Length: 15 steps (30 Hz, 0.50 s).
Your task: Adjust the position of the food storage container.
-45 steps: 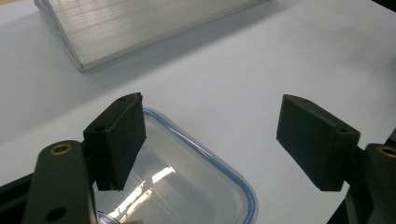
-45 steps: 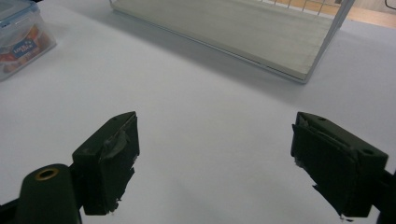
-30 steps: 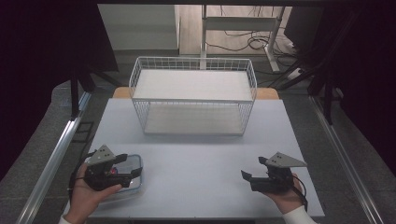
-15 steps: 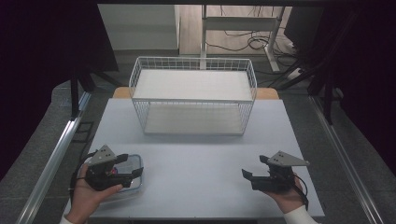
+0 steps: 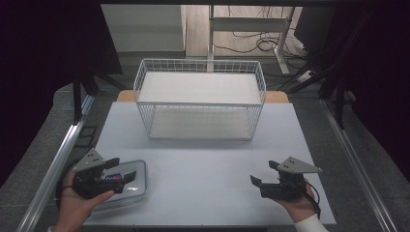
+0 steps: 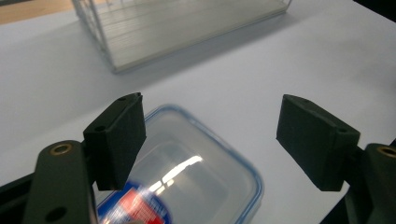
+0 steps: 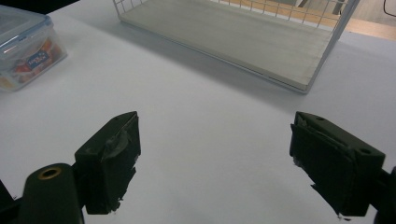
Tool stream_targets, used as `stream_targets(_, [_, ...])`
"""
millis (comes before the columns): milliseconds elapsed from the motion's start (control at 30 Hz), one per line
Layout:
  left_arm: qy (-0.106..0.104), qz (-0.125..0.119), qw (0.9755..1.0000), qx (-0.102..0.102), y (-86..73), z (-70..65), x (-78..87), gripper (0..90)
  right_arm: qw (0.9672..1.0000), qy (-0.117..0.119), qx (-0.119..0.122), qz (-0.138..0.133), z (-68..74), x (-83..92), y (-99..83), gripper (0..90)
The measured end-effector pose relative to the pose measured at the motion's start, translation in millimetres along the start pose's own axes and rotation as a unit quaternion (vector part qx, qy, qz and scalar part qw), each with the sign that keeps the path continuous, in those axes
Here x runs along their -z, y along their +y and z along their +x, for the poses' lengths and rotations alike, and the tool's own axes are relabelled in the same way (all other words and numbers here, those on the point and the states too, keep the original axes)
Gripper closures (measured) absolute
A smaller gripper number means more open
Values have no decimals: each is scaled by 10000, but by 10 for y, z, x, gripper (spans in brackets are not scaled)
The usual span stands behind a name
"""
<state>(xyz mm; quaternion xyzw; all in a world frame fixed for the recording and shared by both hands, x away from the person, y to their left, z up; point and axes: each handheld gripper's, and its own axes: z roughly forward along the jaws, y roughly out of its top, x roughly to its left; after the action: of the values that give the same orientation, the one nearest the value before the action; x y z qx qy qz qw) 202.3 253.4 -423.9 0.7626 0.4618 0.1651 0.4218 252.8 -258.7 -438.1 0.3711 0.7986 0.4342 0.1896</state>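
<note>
High view, left gripper [image 5: 121, 170] jaws apart over lidded box [image 5: 130, 191], right gripper [image 5: 265, 174] agape, wire basket [image 5: 199, 104] beyond

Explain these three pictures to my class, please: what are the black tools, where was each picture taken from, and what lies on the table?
A person sits at a white table and holds one hand tool in each hand. Each tool ends in black tongs with two jaws. The wide picture is taken from above the person. The other two come from small cameras riding on the tools, looking out along their jaws.

On the table stand a white wire basket and, near the left hand, a clear plastic box with a blue-edged lid.

The left tongs are open above the box, not gripping it. The right tongs are open over bare table. Nothing is held.
</note>
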Motion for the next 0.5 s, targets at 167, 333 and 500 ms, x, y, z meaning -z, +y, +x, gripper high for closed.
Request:
stream_targets(167, [244, 179, 9991, 311, -102, 219, 186, 252, 10000, -41, 21, 51, -5, -26, 0, 164])
stream_targets(333, [653, 286, 9963, 490, -221, 440, 318, 460, 9999, -43, 58, 75, 7, -37, 0, 164])
stream_targets(500, [974, 557, 9920, 586, -341, 622, 412, 645, 9999, -53, 86, 99, 26, -40, 10, 164])
